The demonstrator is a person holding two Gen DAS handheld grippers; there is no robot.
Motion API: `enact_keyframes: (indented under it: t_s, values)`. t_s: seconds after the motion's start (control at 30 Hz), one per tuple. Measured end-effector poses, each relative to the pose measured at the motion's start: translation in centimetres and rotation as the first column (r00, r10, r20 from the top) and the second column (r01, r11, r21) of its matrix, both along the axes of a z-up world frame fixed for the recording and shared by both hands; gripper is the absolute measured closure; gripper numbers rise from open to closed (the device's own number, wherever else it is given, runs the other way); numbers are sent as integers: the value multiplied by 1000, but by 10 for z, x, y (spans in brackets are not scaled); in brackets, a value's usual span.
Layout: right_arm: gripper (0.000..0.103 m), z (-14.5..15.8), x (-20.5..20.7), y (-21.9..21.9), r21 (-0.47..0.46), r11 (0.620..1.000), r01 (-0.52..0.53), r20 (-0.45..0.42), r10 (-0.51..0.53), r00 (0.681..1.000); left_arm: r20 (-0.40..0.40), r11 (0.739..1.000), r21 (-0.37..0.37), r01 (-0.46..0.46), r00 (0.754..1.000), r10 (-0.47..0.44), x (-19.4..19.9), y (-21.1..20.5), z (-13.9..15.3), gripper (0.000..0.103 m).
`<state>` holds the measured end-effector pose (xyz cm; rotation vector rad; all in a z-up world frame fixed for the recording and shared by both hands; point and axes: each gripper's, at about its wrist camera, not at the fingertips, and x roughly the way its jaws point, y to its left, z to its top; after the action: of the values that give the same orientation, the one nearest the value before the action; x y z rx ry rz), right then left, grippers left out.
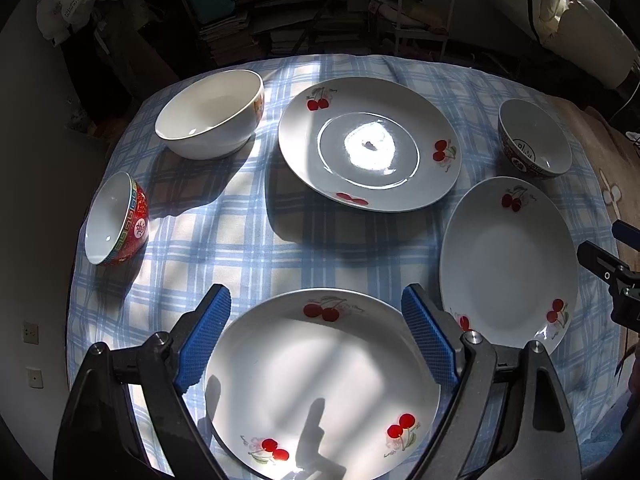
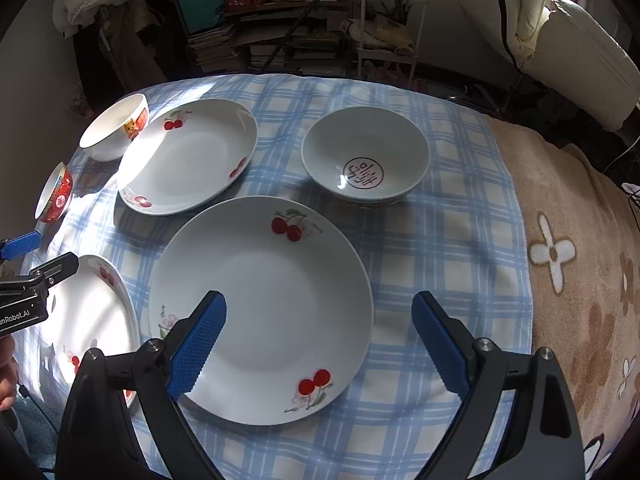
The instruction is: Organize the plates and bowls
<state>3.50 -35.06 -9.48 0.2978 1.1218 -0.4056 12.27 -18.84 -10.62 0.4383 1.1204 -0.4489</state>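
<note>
Three white cherry-print plates lie on the blue plaid cloth: a near plate (image 1: 320, 384) under my open left gripper (image 1: 316, 300), a far plate (image 1: 368, 144), and a right plate (image 1: 508, 264) that sits under my open right gripper (image 2: 320, 308) in the right wrist view (image 2: 260, 304). A large white bowl (image 1: 212, 116) stands at the far left. A red-patterned bowl (image 1: 116, 220) lies tilted at the left edge. A bowl with a printed character (image 2: 364, 160) stands at the far right. Both grippers are empty.
The plaid cloth (image 2: 440, 240) covers a table on a beige flowered blanket (image 2: 580, 260). Behind the table are stacked books, a white rack (image 2: 392, 20) and bedding. The left gripper shows at the left edge of the right wrist view (image 2: 36, 264).
</note>
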Motion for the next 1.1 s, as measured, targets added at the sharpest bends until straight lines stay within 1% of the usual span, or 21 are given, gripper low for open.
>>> enact_keyframes:
  t_s: [0.2, 0.37, 0.43, 0.5, 0.63, 0.73, 0.83, 0.87, 0.93, 1.0, 1.07, 1.1]
  values:
    - [5, -10, -10, -21, 21, 999, 41, -15, -41, 999, -17, 999, 29, 24, 1000, -24, -2, -28, -13, 17]
    - [6, -23, -12, -33, 71, 995, 65, -30, -63, 998, -57, 999, 31, 33, 998, -31, -3, -42, -24, 17]
    - [11, -28, -12, -36, 96, 993, 67, -35, -64, 997, -58, 998, 43, 39, 998, -37, -4, -48, -29, 17]
    - [14, -34, -12, -38, 106, 992, 71, -47, -67, 997, -65, 998, 50, 43, 997, -39, -5, -52, -33, 17]
    - [24, -44, -11, -41, 133, 988, 79, -70, -70, 995, -80, 998, 40, 53, 996, -49, -4, -59, -42, 17]
    - [28, -49, -10, -43, 153, 985, 79, -73, -68, 995, -85, 997, 34, 73, 994, -69, -6, -63, -47, 17]
    - [29, -53, -10, -44, 161, 984, 81, -77, -69, 995, -94, 995, 34, 91, 992, -88, -8, -68, -52, 18]
    - [29, -55, -10, -44, 165, 983, 81, -79, -68, 995, -101, 994, 37, 99, 990, -95, -9, -70, -54, 24]
    - [30, -58, -10, -44, 176, 981, 78, -86, -64, 994, -148, 992, 48, 120, 983, -111, -10, -75, -61, 34]
    - [32, -61, -8, -42, 177, 982, 66, -94, -49, 994, -167, 990, 54, 128, 979, -117, -10, -78, -65, 38]
    - [41, -63, -6, -41, 182, 982, 57, -104, -38, 994, -165, 989, 62, 133, 979, -122, -11, -81, -67, 47]
    - [49, -64, -5, -41, 187, 981, 56, -107, -37, 994, -169, 989, 63, 134, 978, -122, -11, -82, -68, 51]
